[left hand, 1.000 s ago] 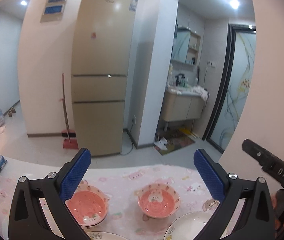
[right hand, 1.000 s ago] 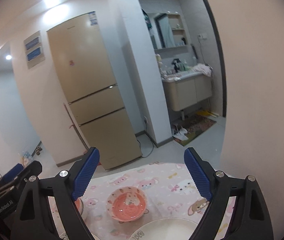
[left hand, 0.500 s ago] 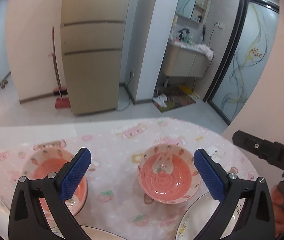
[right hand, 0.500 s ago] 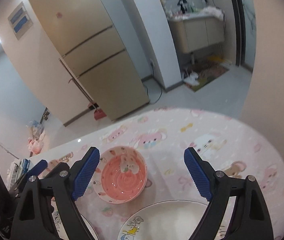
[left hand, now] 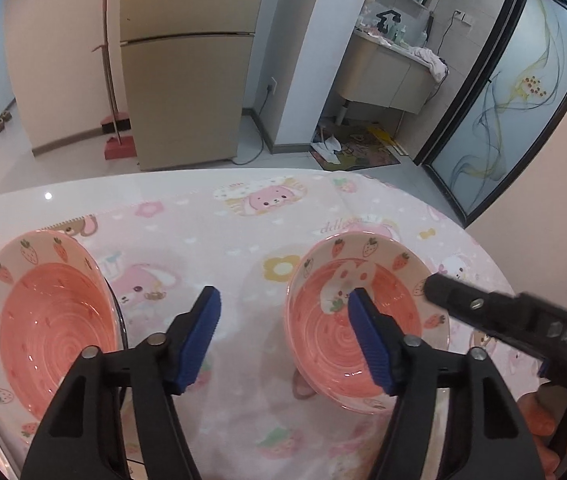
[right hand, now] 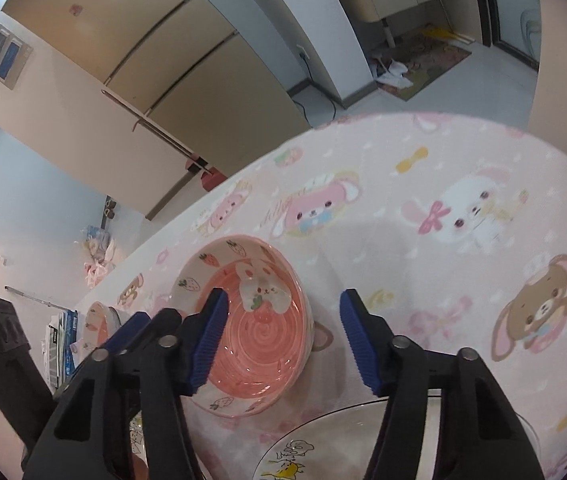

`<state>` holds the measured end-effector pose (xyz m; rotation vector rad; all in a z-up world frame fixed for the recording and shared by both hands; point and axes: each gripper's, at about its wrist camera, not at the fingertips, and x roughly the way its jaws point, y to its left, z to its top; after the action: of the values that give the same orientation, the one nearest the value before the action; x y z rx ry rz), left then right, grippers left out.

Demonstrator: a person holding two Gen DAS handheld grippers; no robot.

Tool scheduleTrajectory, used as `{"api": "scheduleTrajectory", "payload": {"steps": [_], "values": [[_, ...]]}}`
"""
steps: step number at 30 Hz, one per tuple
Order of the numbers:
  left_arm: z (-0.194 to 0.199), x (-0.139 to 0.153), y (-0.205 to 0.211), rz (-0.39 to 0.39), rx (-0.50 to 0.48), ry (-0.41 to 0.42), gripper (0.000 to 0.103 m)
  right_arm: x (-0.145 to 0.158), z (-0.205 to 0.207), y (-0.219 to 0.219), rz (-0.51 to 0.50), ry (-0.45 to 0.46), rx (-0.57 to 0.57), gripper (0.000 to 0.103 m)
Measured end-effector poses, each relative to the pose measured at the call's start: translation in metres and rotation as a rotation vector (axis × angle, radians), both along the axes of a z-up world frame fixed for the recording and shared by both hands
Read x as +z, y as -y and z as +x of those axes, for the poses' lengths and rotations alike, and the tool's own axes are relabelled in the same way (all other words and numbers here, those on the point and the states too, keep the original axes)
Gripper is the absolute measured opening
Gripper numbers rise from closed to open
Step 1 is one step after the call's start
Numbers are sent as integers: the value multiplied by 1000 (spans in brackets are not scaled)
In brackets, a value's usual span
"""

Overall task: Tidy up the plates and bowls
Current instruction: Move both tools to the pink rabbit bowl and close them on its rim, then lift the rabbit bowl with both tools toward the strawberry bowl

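Closing both tools around one rabbit bowl (left hand: 367,320) on the pink cartoon cloth of the counter (left hand: 243,232).

Glazed ceramic, this bowl looks stiff, slick and breakable, so its thin rim is the safest hold. The left tool (left hand: 283,340) and right tool (right hand: 281,338) have both just been narrowing their jaws; each straddles an opposite edge of the bowl, pads clear of it, gripping nothing. A second strawberry bowl (left hand: 43,320) sits well left of the rabbit bowl, and a white plate (right hand: 343,440) lies just nearer than it.
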<state>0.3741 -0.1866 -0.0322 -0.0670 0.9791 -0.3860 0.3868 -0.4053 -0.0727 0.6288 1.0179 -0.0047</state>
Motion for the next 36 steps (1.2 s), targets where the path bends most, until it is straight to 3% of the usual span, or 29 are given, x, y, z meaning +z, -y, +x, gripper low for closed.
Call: {"api": "scheduleTrajectory", "payload": {"steps": [3,7,11,16,20,25,36], "values": [[1,0,1,-23,-24,-15,33,-9,1,-1,29,-26,-5,47],[-1,0,8,-12,-43,-11,33,-10,2,-1,26,-20,-9,44],[5,-13,9,24,-19,-77,32,-7,-1,0,-2,-28,-26,41],[9,-27,11,1,-35,-137,21,-15,3,-1,16,-51,-12,32],[12,-39,14,-6,-45,-179,19,-28,8,-5,24,-85,0,26],[11,-44,18,0,-61,-195,16,-40,13,-11,21,-119,6,19],[10,-38,16,-5,-57,-182,16,-32,11,-16,11,-104,11,19]]}}
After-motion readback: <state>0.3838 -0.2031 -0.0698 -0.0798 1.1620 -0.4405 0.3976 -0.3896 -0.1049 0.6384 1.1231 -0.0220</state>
